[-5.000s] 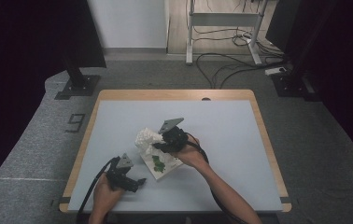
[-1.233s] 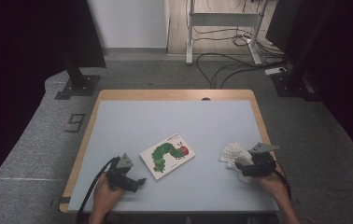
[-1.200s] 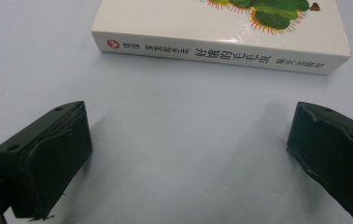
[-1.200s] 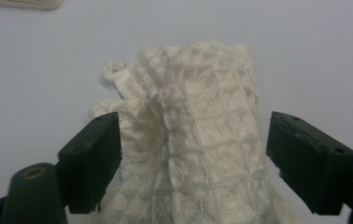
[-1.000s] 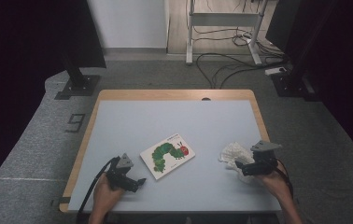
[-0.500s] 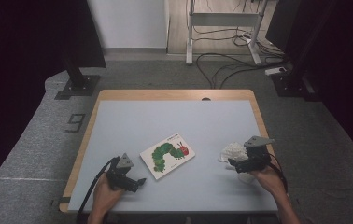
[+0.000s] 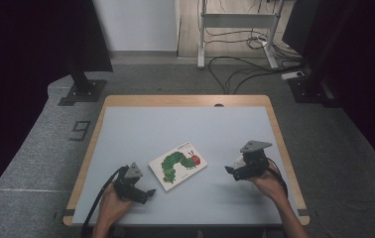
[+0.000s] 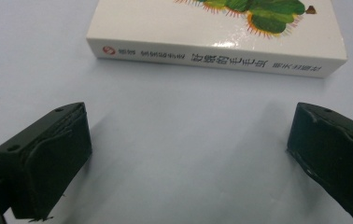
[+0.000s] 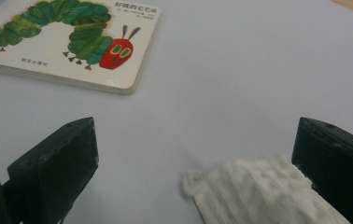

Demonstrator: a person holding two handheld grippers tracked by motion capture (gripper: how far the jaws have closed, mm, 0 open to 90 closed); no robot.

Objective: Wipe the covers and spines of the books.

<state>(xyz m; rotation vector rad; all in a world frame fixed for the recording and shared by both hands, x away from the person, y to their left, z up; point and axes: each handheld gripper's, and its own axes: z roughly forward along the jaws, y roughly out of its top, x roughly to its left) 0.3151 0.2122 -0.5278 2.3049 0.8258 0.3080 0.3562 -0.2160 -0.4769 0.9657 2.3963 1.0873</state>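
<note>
Pale blue table (image 7: 141, 129), wood-edged — cloth set down off the book

Five seconds back the white cloth (image 9: 263, 193) was on the caterpillar board book (image 7: 178, 164); now it lies at the table's right side between the right gripper's (image 7: 236, 171) parted jaws. Left gripper (image 7: 143, 194) waits released beside the spine, whose printed characters are too small to read — the wiping looks finished.

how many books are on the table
1. The book, with a caterpillar on its cover, lies flat near the table's front middle, between the left gripper and the right gripper. No others seen.
</note>
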